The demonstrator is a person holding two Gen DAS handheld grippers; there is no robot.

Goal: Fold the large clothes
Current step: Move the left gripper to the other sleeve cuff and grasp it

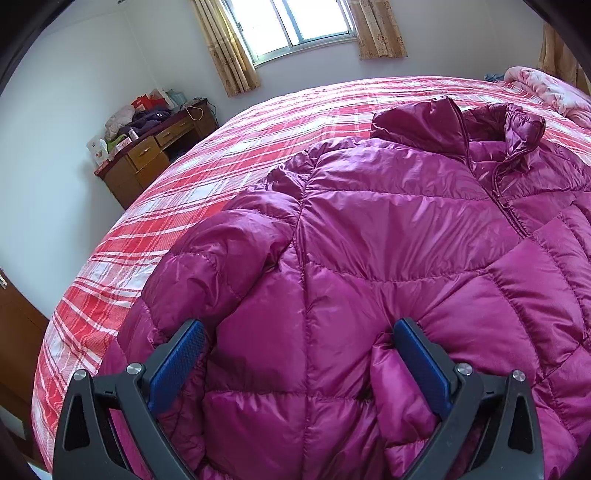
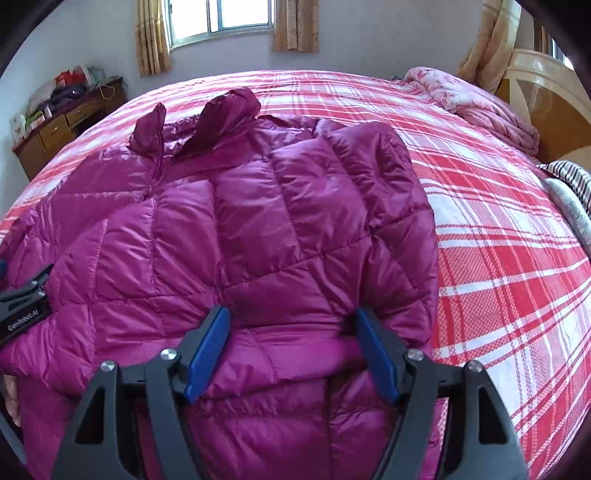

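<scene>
- Left wrist view, bottom of frame: left gripper (image 1: 299,363) with jaws spread wide, blue pads (image 1: 177,369) at either side of a bulge of jacket (image 1: 369,229). Fabric lies between and under the fingers; pads do not clamp it.
- Jacket: magenta quilted puffer, spread flat on the bed (image 1: 177,192), filling the middle and right of the frame. A sleeve (image 1: 221,251) lies folded along its left edge.
- Zip (image 1: 506,199) runs down at centre right; collar (image 1: 454,122) stands up at the far end, upper right.
- Bed cover is red-and-white plaid. Wooden desk (image 1: 147,162) at upper left beyond the bed, clutter on top. Window (image 1: 291,22) with tan curtains at top centre.
- Right wrist view, bottom of frame: right gripper (image 2: 291,350), jaws open, blue pads (image 2: 208,354) set apart over the jacket's (image 2: 258,221) near part. A puffed fold sits between them; whether the right pad touches it I cannot tell.
- Left gripper's (image 2: 26,295) black body shows at the left edge, resting on the jacket.
- Jacket's right edge borders bare plaid bed (image 2: 498,240); collar (image 2: 221,114) sits far, upper left of centre.
- Pink quilt (image 2: 480,107) bunched at upper right by the headboard (image 2: 546,92). Striped cloth (image 2: 572,181) at the right edge.
</scene>
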